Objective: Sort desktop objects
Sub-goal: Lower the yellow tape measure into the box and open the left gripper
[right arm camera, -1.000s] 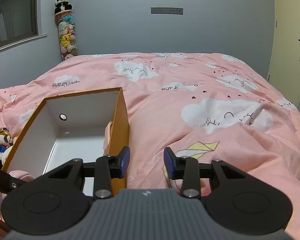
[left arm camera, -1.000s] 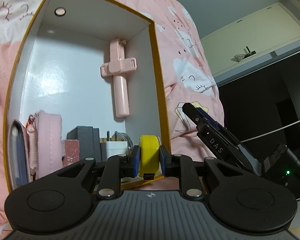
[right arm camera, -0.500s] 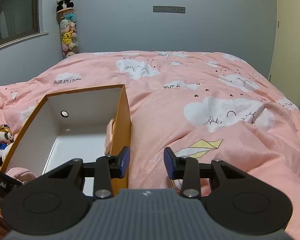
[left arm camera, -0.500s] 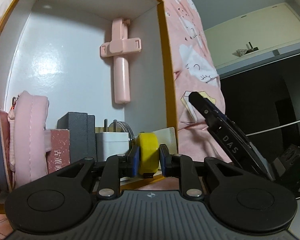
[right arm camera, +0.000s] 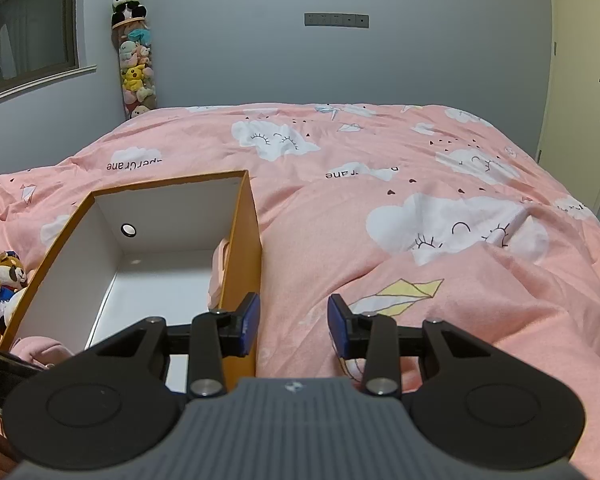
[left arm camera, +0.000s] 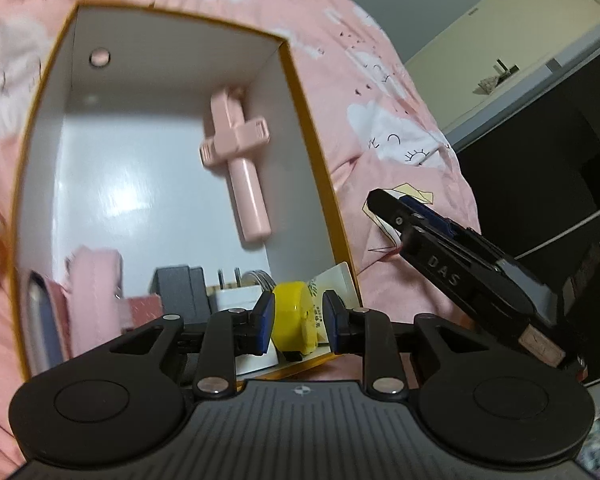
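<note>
The left hand-held gripper (left arm camera: pixel 298 320) is hanging over the near end of the orange box (left arm camera: pixel 312 168), and its jaws are opening; the yellow tape measure (left arm camera: pixel 294 320) is sitting between the blue pads (left arm camera: pixel 265 318), a gap is showing on the right side, and whether the left pad is touching it cannot be told. The tape measure is lying at the box's near right corner, just beside a white plug adapter (left arm camera: pixel 236 294) and in front of a pale card (left arm camera: pixel 332 280) leaning at the wall; a dark grey block (left arm camera: pixel 180 284) is standing left of the adapter, and a pink pouch (left arm camera: pixel 94 284) is leaning further left. A pink selfie stick (left arm camera: pixel 240 164) is lying on the white floor of the box, close to the right wall. The right hand-held gripper (right arm camera: pixel 294 326) is holding over the pink bedspread (right arm camera: pixel 420 208) just right of the box's wall; its jaws are standing apart with nothing between them. A small plush toy (right arm camera: pixel 8 276) is lying on the bed left of the box; a column of soft toys (right arm camera: pixel 136 68) is standing in the far corner.
</note>
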The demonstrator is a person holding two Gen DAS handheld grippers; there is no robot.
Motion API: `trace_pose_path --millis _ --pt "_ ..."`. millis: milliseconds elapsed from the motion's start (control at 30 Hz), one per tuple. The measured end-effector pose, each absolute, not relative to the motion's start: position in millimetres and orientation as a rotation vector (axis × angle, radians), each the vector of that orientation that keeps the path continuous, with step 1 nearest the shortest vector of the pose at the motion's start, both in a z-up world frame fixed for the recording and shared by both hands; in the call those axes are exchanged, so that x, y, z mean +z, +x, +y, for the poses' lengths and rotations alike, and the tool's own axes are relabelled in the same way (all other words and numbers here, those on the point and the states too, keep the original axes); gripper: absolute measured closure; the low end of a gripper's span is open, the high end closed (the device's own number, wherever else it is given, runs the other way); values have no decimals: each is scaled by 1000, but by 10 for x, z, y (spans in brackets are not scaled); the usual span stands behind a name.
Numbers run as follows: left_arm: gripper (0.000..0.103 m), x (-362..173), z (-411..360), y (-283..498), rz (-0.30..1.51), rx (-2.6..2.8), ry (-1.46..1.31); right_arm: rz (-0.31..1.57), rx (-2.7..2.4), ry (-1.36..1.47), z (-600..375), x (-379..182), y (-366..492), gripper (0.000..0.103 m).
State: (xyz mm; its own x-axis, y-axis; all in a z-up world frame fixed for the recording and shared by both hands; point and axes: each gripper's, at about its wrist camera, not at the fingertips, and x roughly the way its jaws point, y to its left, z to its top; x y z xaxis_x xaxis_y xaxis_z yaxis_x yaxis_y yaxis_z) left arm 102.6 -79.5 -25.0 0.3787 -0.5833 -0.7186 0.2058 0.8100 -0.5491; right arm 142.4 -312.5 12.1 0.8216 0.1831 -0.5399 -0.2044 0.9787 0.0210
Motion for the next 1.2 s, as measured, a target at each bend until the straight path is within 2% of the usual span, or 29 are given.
trace_pose_path --millis 67,233,467,567,967,1200 --pt "75 -240 -824 1009 1074 -513 -363 569 208 -39 -3124 123 1424 64" --pt "87 -317 -878 1000 1111 -514 -333 562 205 -41 -3130 130 1419 64" --pt "88 -407 -923 1044 1139 -529 -341 566 202 -40 -3130 120 1426 64" --pt "93 -430 -936 1067 1161 -518 -337 568 204 -42 -3124 115 1426 64" --pt "95 -421 -1020 1080 1177 -514 -288 568 204 -48 -3113 118 1425 64" --pt "95 -268 -920 965 1105 -526 -279 549 206 -57 -3107 205 1390 63"
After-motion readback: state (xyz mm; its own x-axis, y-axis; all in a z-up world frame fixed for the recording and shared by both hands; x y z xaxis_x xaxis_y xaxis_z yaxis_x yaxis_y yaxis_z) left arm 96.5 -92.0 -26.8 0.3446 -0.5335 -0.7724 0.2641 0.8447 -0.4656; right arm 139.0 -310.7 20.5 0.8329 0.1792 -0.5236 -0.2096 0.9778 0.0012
